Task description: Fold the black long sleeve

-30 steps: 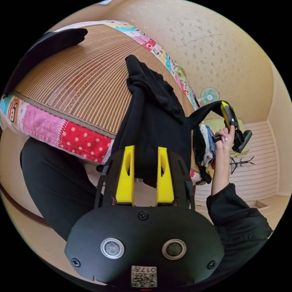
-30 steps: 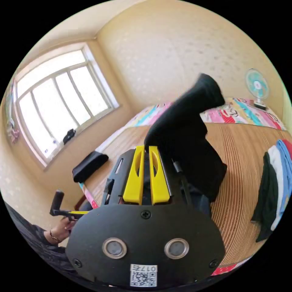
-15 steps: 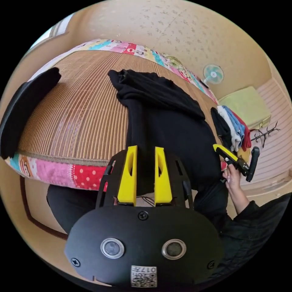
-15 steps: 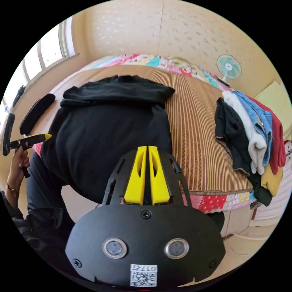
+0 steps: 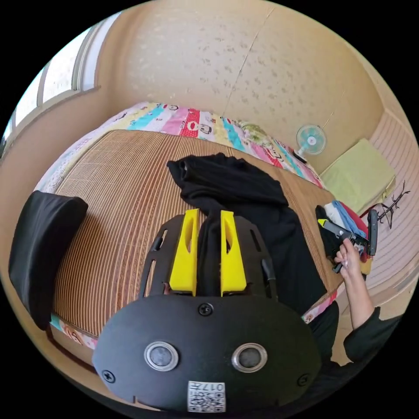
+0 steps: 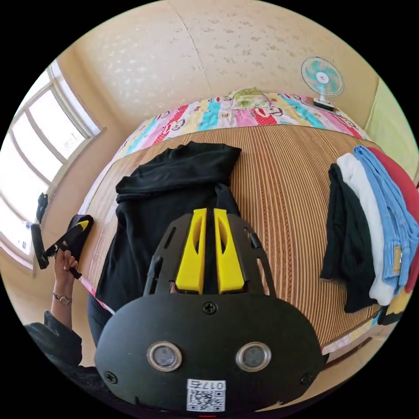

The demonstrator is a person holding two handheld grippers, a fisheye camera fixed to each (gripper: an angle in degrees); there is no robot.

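Black long sleeve (image 6: 174, 192): spread on the bed's woven mat (image 6: 279, 183), hem over the near edge
Left tool (image 5: 208, 218): jaws clamped on its fabric
Right tool (image 6: 209, 214): nearly closed, pinching fabric
Right view: clothes pile (image 6: 371, 227) (full spread)
Left view: black cushion (image 5: 41, 248)

Left gripper (image 5: 208, 218) held low over the bed, yellow fingers (image 5: 185, 255) slightly parted with a fold of the black long sleeve (image 5: 244, 205) pinched between them. Right gripper (image 6: 209, 216) likewise aimed forward, fingers (image 6: 227, 255) nearly together, dark cloth in the narrow gap. Far right of the left gripper view: right hand (image 5: 348, 260) on its handle, forearm raised, dark cuff below. Far left of the right gripper view: left hand (image 6: 64, 262) gripping its handle, wrist upright.
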